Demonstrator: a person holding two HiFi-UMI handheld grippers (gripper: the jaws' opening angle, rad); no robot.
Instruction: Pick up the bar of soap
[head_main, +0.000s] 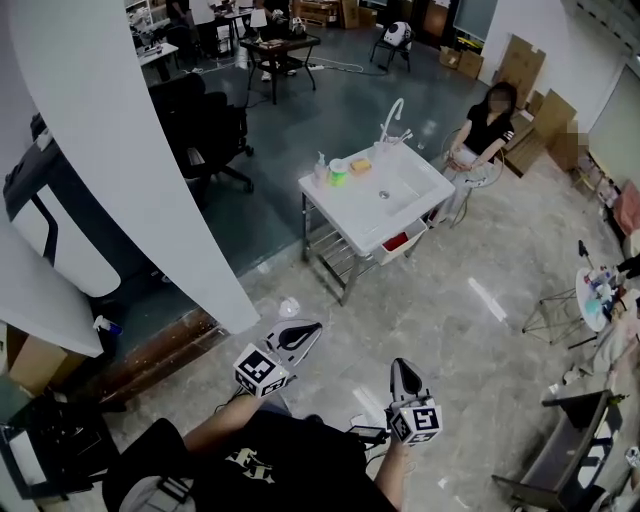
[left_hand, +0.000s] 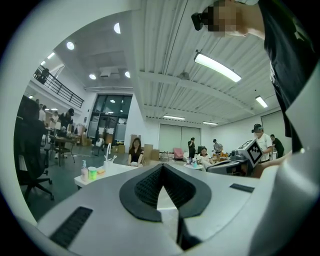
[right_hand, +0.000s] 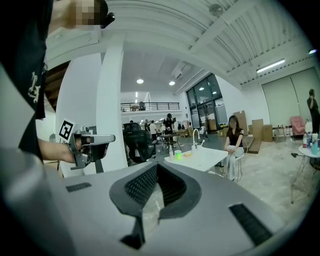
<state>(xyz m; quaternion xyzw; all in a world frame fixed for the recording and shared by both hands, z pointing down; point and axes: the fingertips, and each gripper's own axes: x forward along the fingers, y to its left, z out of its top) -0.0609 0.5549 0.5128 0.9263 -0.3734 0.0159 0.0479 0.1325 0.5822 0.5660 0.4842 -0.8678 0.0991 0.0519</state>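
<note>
Left gripper (head_main: 312, 328) jaws closed together, nothing between. Right gripper (head_main: 399, 365) jaws likewise closed, empty. Soap (head_main: 361, 165) on far counter (head_main: 405, 200), beside green cup (head_main: 339, 172), well apart from both grippers.

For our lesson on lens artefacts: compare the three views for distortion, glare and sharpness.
Head view: the white pillar bows, and the sink table is small but sharp. Left gripper view: heavy fisheye, black corners, the ceiling strip light blown out. Right gripper view: same fisheye; the seated person is clear.
</note>
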